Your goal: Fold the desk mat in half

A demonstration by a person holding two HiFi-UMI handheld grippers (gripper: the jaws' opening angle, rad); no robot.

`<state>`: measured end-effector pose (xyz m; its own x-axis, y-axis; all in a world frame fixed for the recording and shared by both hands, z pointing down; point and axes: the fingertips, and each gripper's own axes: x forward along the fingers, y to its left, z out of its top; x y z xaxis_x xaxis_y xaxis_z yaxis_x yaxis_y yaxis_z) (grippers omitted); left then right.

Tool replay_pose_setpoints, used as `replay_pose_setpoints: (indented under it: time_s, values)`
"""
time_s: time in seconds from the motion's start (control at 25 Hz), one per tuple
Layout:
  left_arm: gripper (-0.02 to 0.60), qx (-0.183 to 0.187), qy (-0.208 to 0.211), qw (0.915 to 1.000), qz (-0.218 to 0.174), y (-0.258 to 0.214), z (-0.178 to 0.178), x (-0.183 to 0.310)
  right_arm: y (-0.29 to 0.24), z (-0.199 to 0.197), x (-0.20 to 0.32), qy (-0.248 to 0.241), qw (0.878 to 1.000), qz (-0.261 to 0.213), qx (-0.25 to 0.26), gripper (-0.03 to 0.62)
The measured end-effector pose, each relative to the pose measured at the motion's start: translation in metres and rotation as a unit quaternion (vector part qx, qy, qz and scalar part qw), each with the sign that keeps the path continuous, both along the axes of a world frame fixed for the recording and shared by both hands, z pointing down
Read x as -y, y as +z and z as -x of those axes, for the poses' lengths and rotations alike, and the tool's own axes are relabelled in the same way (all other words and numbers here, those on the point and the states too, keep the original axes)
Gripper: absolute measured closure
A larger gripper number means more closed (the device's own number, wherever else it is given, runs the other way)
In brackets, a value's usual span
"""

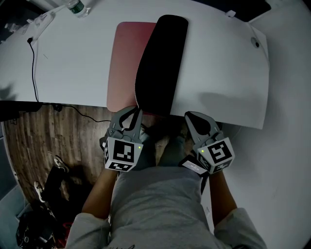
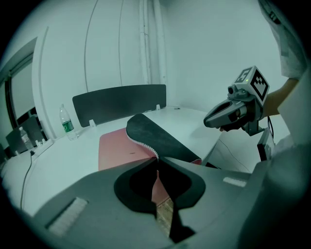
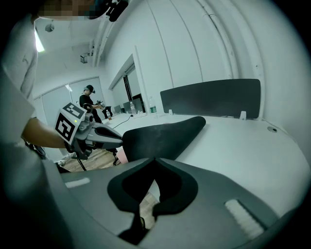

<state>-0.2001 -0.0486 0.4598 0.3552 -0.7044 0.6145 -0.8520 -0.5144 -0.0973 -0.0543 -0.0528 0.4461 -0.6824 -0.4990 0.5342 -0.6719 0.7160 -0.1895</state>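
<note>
My left gripper [image 1: 136, 111] has its fingers pinched together on the near corner of the desk mat [image 1: 160, 63], whose black underside is turned up over its pink face. My right gripper [image 1: 190, 115], just right of the mat's near edge, is closed on nothing. The mat lies on a white desk [image 1: 73, 63]. A water bottle [image 1: 77, 7] stands beyond the mat's far left corner, and wooden floor [image 1: 39, 136] shows nearer than the mat.

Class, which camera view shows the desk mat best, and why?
The head view: it looks down on nearly the whole mat, black half folded over pink. In the left gripper view the mat is low and foreshortened; the right gripper view shows mainly its black flap.
</note>
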Motion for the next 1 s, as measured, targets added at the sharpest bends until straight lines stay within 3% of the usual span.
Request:
replay_pose_setpoints:
  time_s: [0.24,1.0]
  values:
    - [0.546,-0.047,-0.027,0.9983,0.021,0.011,0.025,-0.003,0.000,0.024,0.004,-0.012,1.000,0.000,-0.002,0.586]
    - [0.546,-0.066,-0.081,0.9931,0.054,0.045,0.091,-0.014,0.014,0.081,0.005,-0.050,0.999,0.009,-0.009,0.586]
